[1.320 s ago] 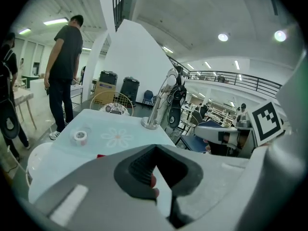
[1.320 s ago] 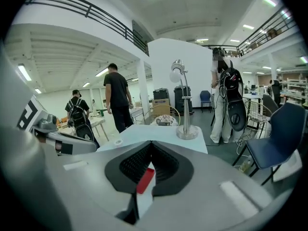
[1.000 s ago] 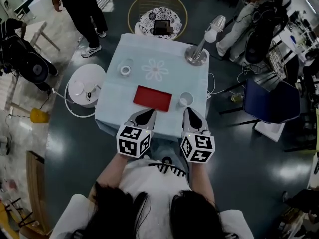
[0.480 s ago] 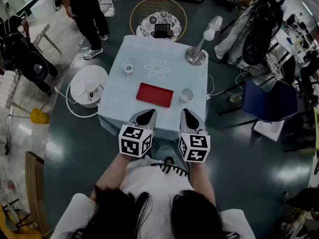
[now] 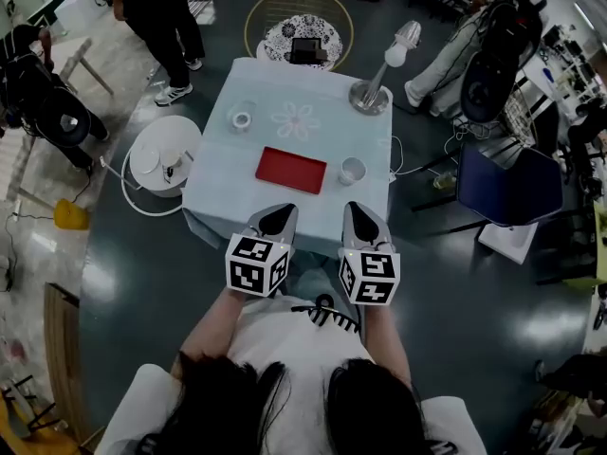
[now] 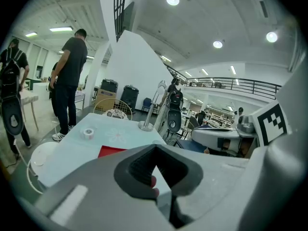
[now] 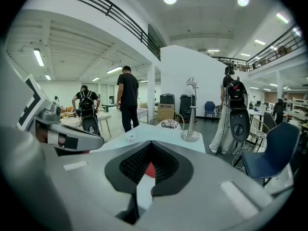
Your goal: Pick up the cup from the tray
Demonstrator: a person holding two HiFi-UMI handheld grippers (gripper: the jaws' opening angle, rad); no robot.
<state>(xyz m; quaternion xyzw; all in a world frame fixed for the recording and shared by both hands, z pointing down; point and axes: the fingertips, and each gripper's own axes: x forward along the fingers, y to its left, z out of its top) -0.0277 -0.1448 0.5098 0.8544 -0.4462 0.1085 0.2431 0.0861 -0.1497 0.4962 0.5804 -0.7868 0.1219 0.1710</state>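
Note:
A white cup [image 5: 352, 170] stands on the pale blue tablecloth, just right of a flat red tray [image 5: 291, 170] with nothing on it. Both grippers hover side by side past the table's near edge, short of the tray. My left gripper [image 5: 276, 213] points at the tray's near side, and my right gripper [image 5: 358, 211] points toward the cup. Both are shut with nothing held. In the left gripper view the tray [image 6: 111, 151] shows above the shut gripper [image 6: 155, 148]. In the right gripper view a red sliver of the tray [image 7: 150, 170] shows through the shut gripper [image 7: 151, 147].
A tape roll [image 5: 241, 118] lies at the table's far left and a desk lamp [image 5: 372, 91] stands at its far right. A round white side table [image 5: 161, 155] is left of the table, a wire chair [image 5: 298, 28] behind it, a blue chair [image 5: 503, 183] to the right. People stand around.
The table, tray and cup have slid a little up and away in the head view. Both grippers stay shut near the table's near edge. The person at the back left has shifted.

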